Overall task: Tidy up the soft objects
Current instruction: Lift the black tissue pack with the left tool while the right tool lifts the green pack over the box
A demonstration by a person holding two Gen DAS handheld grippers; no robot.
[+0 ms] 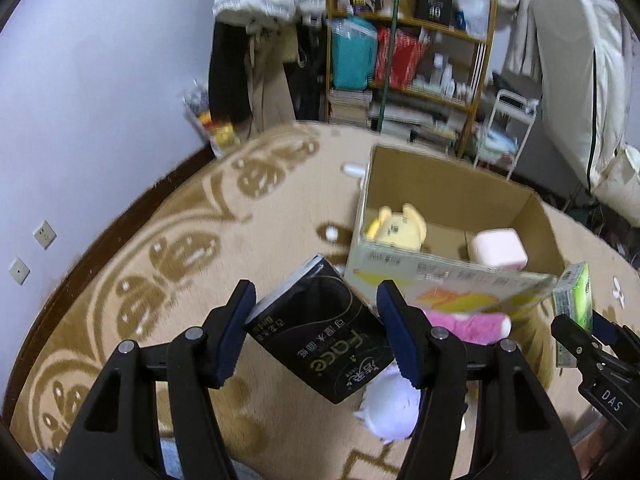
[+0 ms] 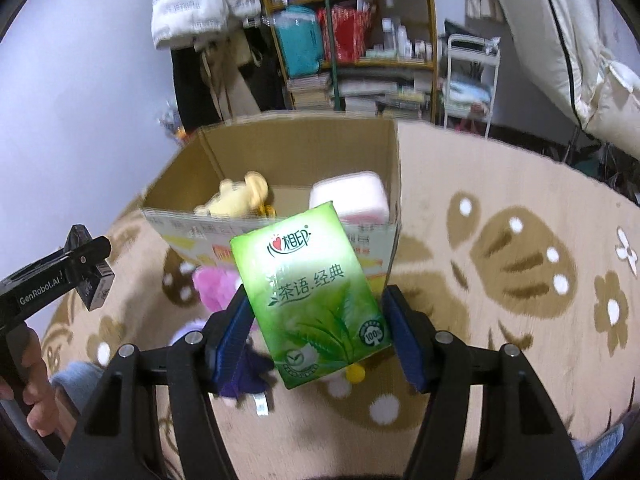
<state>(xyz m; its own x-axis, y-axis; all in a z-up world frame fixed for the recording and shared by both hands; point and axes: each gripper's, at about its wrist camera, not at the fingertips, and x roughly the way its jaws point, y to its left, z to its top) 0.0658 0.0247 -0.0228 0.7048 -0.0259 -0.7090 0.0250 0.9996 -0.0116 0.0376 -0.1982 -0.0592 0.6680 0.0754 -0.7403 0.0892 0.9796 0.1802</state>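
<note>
Black tissue pack [image 1: 320, 330] is clamped between the blue pads of the left gripper [image 1: 318, 330], jaws about half open and pressing both of its sides; the pack is tilted and held off the carpet [image 1: 168, 240]. Green tissue pack [image 2: 316, 300] is gripped the same way by the right gripper [image 2: 316, 320], also tilted and lifted. Both packs sit just on the near side of the cardboard box [image 1: 456, 196], which stands on the carpet. Inside the box: yellow plush toy [image 1: 396, 226] at left, pink-and-white soft block [image 1: 498, 248] at right. On the carpet near the box's front wall lie a pink plush [image 1: 468, 326] and a pale purple plush [image 1: 390, 408]. Cluttered shelf [image 1: 408, 40] stands far behind.
</note>
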